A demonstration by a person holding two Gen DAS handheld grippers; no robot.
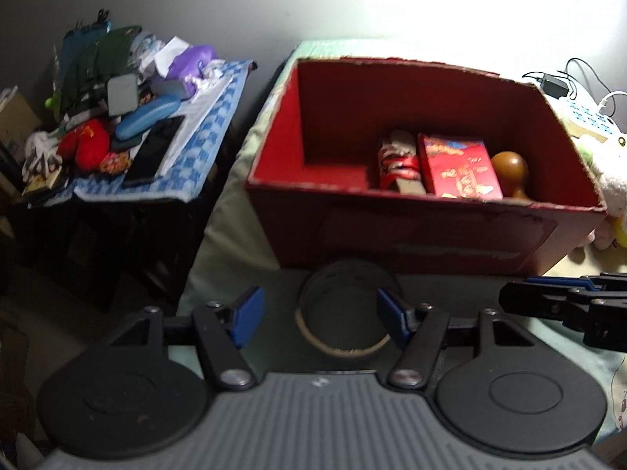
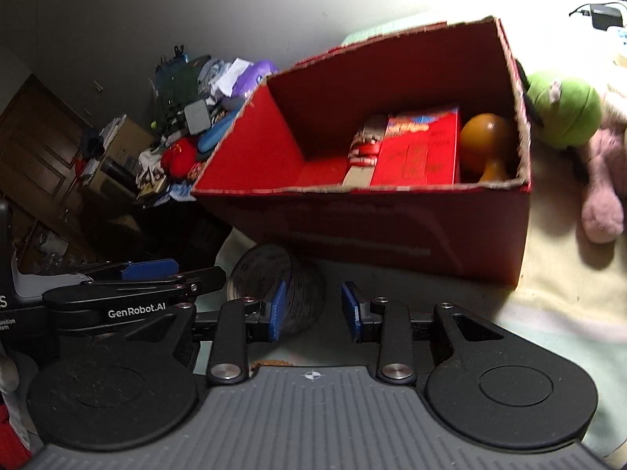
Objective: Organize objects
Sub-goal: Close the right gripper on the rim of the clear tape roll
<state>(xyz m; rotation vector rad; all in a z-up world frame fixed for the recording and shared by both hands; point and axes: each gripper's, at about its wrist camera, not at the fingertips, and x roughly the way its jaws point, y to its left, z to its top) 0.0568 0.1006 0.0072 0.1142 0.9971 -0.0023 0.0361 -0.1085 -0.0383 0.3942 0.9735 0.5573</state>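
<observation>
Left tool (image 1: 317, 315) tilted down, fingers apart around tape roll (image 1: 345, 309); right tool (image 2: 313, 309) apart, empty, beside red box (image 2: 392, 227).

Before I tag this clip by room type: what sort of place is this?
Probably a bedroom: the red cardboard box sits on what looks like a bed sheet, beside plush toys, next to a cluttered side table.

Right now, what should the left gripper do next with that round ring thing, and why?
Probably ease the left gripper down a little and close on the round tin. Its jaws stand open on either side of the tin without pressing it, and the red box right behind has bare floor for it.
</observation>
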